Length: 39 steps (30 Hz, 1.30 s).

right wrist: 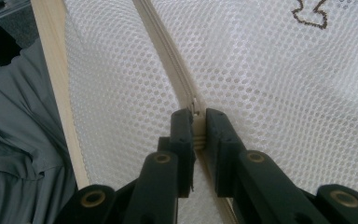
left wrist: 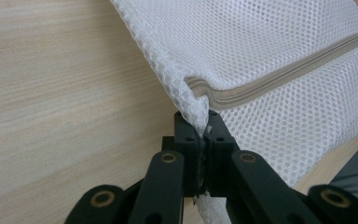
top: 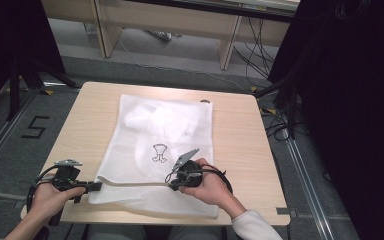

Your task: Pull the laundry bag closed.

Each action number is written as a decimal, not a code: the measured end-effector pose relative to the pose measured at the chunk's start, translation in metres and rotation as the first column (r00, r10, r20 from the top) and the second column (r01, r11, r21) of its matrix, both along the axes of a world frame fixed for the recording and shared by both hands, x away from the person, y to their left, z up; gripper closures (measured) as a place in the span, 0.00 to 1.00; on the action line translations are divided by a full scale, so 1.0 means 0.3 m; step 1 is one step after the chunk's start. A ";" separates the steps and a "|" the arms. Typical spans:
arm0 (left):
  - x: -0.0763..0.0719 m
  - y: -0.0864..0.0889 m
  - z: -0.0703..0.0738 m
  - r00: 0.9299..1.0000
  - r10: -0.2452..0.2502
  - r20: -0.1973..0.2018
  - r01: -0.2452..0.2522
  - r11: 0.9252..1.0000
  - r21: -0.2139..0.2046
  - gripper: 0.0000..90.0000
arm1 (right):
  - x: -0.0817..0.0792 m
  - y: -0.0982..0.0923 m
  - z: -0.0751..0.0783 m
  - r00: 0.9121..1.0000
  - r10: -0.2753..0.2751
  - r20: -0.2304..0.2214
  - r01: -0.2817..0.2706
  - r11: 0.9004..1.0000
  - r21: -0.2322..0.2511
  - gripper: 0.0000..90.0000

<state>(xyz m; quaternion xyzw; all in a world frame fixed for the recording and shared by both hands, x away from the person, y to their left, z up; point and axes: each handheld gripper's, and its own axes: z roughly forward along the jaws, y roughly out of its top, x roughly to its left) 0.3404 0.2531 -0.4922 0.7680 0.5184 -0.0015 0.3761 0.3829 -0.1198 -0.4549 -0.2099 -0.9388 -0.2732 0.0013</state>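
A: Where's the mesh bag (top: 162,150)?
B: Flat on the counter (top: 237,145), its near edge by the counter's near side. A beige zipper (top: 135,183) runs left to right along that end.

A: And the left gripper (top: 96,187)?
B: Clenched on the bag's near-left corner, just by the zipper's end; mesh is pinched between the jaws.

A: The right gripper (top: 172,186)?
B: Further right, grasping the zipper, jaws closed on either side of its slider (right wrist: 196,112). A small dark outline drawing (top: 159,153) sits just beyond it.

A lab or studio: black curtains (top: 350,100), floor cables (top: 252,55) (grey carpet), plain desks (top: 170,20).
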 end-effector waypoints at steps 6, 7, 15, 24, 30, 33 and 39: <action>-0.003 -0.010 -0.005 0.999 0.040 0.016 -0.039 0.999 -0.029 0.95 | 0.003 -0.010 -0.003 1.000 0.004 0.014 -0.004 1.000 0.000 0.92; -0.002 -0.010 -0.005 0.999 0.040 0.015 -0.039 0.999 -0.030 0.95 | 0.003 -0.010 -0.002 1.000 0.004 0.014 -0.004 1.000 0.001 0.92; -0.001 -0.006 -0.003 1.000 0.030 0.002 -0.030 0.999 -0.025 0.95 | 0.001 -0.023 -0.002 1.000 0.001 0.012 -0.001 1.000 0.000 0.92; -0.001 -0.006 -0.003 1.000 0.025 -0.001 -0.025 0.999 -0.024 0.95 | 0.000 -0.044 -0.003 1.000 -0.004 0.006 0.004 1.000 -0.004 0.92; 0.001 0.003 -0.002 1.000 0.004 -0.003 -0.004 1.000 -0.003 0.95 | 0.000 -0.048 -0.004 1.000 -0.005 -0.002 0.005 1.000 -0.002 0.92; 0.001 0.002 -0.002 1.000 0.004 -0.001 -0.004 1.000 -0.001 0.95 | -0.002 -0.058 -0.003 1.000 -0.009 0.007 0.009 1.000 -0.010 0.92; 0.000 -0.006 -0.003 1.000 0.026 -0.001 -0.026 0.999 -0.023 0.95 | -0.007 -0.076 -0.001 0.999 -0.034 -0.001 0.034 0.999 -0.008 0.92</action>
